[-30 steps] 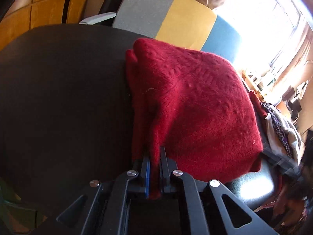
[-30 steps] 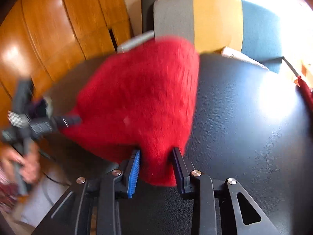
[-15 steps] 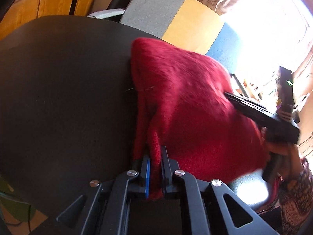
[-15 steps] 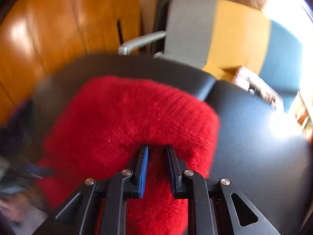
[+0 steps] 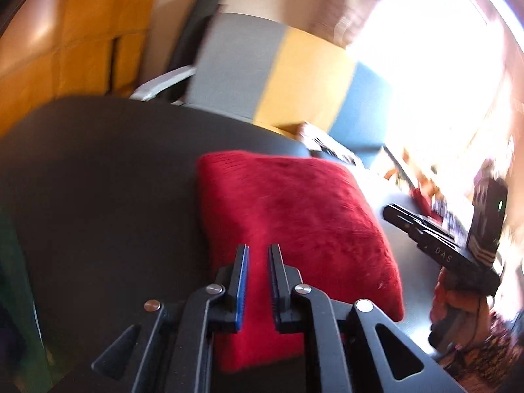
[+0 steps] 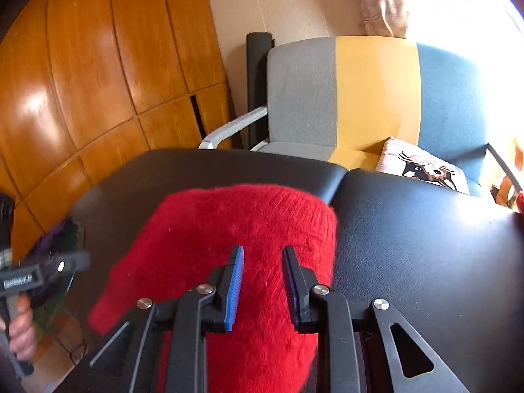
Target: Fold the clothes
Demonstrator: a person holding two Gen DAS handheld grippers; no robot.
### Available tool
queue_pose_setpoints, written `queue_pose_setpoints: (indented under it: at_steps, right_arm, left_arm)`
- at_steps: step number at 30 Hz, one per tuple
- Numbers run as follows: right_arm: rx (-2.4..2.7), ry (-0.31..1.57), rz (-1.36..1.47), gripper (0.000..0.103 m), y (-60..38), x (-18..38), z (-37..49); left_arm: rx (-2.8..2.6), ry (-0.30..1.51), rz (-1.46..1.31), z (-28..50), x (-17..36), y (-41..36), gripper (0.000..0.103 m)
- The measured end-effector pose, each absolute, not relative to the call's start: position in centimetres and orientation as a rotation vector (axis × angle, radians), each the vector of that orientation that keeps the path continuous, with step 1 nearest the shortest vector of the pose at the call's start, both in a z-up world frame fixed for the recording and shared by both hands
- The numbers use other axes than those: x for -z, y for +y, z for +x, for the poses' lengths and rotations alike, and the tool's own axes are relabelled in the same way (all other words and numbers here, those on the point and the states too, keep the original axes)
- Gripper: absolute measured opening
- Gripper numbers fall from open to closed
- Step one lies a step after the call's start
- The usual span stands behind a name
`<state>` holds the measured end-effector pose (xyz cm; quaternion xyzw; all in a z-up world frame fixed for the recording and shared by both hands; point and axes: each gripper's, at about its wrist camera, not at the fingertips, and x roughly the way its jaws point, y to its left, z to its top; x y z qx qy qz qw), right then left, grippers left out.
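The red sweater (image 5: 294, 229) lies folded into a compact block on the black table (image 5: 98, 180). The left gripper (image 5: 258, 262) has just been opening and hangs above it, jaws narrowly apart, empty. The right gripper (image 6: 262, 262), also just opening, hovers empty with a wider gap, so the fold seems finished.

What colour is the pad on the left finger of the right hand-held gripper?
Blue pad, facing a dark one; clearest in the right wrist view, above the red sweater.

Folded red sweater (image 5: 294, 216) on blk table (image 5: 98, 180); left gripper (image 5: 258, 255) jaws just opening, empty.
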<state>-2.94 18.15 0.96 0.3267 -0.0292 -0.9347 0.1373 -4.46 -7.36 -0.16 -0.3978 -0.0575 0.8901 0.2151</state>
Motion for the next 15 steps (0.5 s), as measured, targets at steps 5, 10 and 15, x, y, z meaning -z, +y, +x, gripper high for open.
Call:
queue_pose_setpoints:
  at_steps: [5, 10, 15]
  right_arm:
    - [2.656, 0.015, 0.98, 0.025, 16.1, -1.1, -4.9]
    - [2.598, -0.024, 1.088, 0.025, 14.8, 0.4, -8.9]
    - [2.636, -0.053, 1.17, 0.023, 13.9, 3.7, -12.3]
  left_arm:
    - [-2.416, 0.02, -1.191, -8.9, 1.9, -3.6, 0.011]
    - [-2.362, -0.133, -1.412, -13.3, 5.6, -4.2, 0.011]
    - [-2.44, -0.002, -1.398, -14.5, 6.8, -4.3, 0.009]
